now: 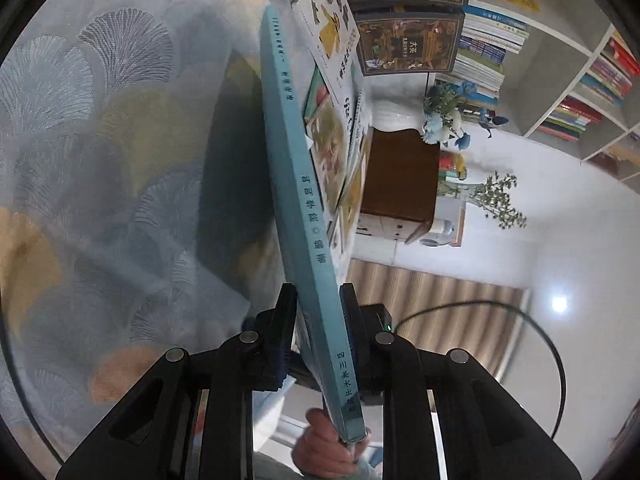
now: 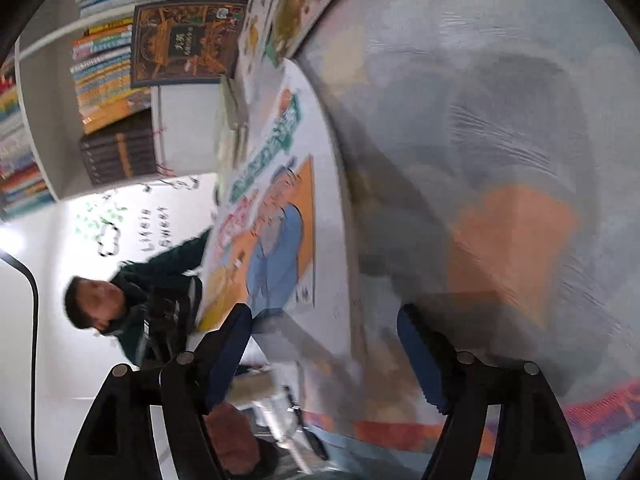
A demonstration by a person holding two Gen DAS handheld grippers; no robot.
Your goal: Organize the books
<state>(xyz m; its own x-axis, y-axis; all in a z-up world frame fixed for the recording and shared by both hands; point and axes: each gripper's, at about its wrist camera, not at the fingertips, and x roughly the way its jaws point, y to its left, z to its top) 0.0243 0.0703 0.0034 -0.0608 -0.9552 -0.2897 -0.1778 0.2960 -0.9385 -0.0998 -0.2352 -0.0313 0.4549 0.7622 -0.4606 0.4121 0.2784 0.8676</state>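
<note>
Left gripper clamps a teal book; right gripper hangs spread and empty.

In the left wrist view, the patterned cloth of the desk fills the left side; the teal book stands on edge, spine toward the camera, pinched near its lower end between the two fingers, with more books just beyond it and a bookshelf at far right. In the blurred right wrist view, a person in a dark jacket is at left, an illustrated book lies ahead of the wide-apart fingers, which hold nothing.
</note>
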